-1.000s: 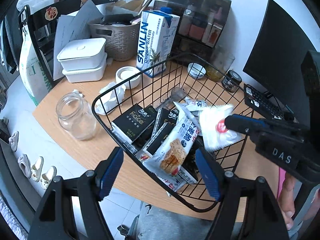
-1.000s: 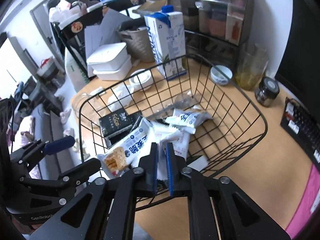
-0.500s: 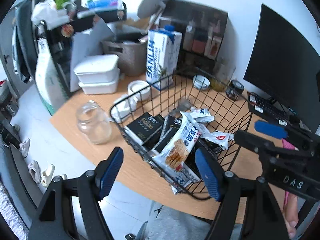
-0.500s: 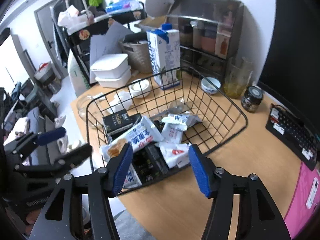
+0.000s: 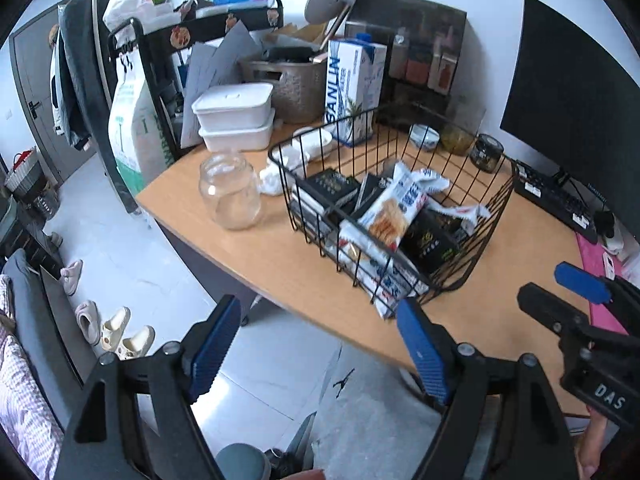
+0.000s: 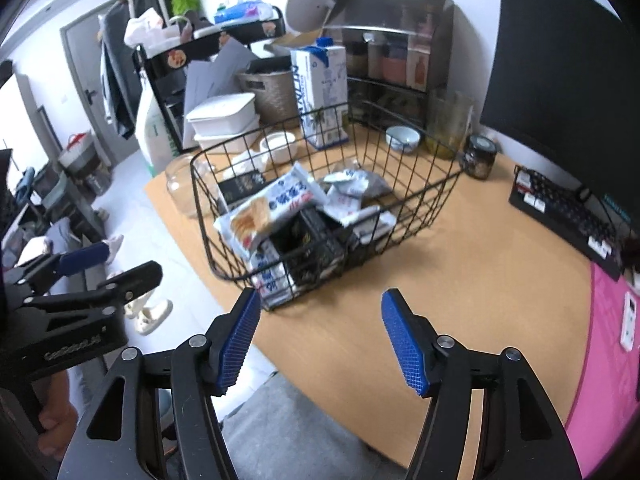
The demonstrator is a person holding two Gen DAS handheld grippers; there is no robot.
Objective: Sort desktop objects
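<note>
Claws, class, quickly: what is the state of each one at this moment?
Left claw: jaws opening, wide apart, nothing between them.
Right claw: open, holding nothing.

basket (image 5: 496, 204) on desk (image 5: 280, 256) | jar (image 5: 230, 192) left | keyboard (image 5: 552, 200) right

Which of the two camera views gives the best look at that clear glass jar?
The left wrist view: the glass jar stands unobstructed on the desk, left of the wire basket. In the right wrist view the jar is partly hidden behind the basket's wires.
</note>
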